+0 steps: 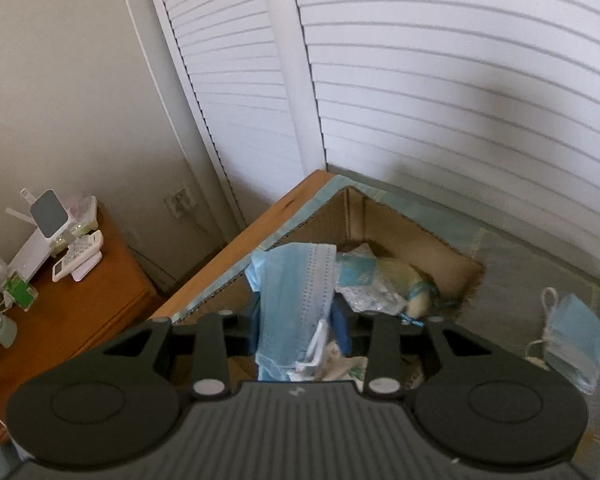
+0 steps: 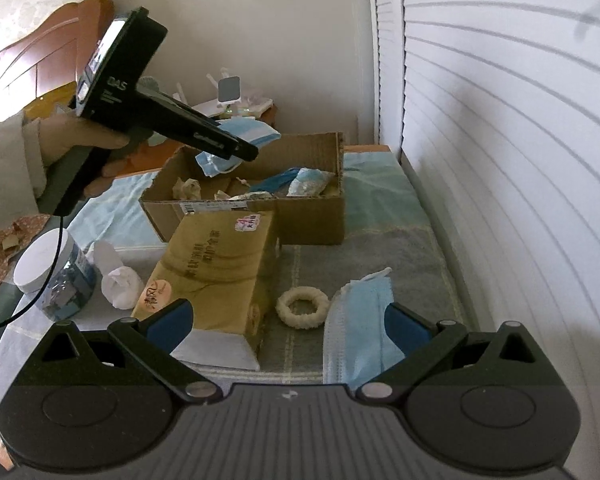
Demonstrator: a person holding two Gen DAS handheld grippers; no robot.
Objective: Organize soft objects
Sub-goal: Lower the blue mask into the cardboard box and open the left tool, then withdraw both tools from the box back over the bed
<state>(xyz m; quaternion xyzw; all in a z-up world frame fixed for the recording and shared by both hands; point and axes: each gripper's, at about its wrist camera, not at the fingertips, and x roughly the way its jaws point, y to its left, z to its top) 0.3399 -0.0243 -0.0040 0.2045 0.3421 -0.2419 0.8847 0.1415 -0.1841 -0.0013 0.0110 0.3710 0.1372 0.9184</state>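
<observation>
Release is the step in hand: left gripper [image 1: 296,316], jaws slackened, loosely straddles a pale blue pleated face mask [image 1: 294,300] above the open cardboard box [image 2: 312,216] at the bed's far corner. Right gripper [image 2: 288,320], spread and empty, next needs closing on the blue mask stack [image 2: 360,328] near the shutter-side edge.

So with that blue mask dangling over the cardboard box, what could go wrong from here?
The face mask in the left gripper hangs near the open box's edge, so it might catch on the rim or a pad instead of dropping inside. The right gripper hovers open by more masks and may nudge them.
</observation>
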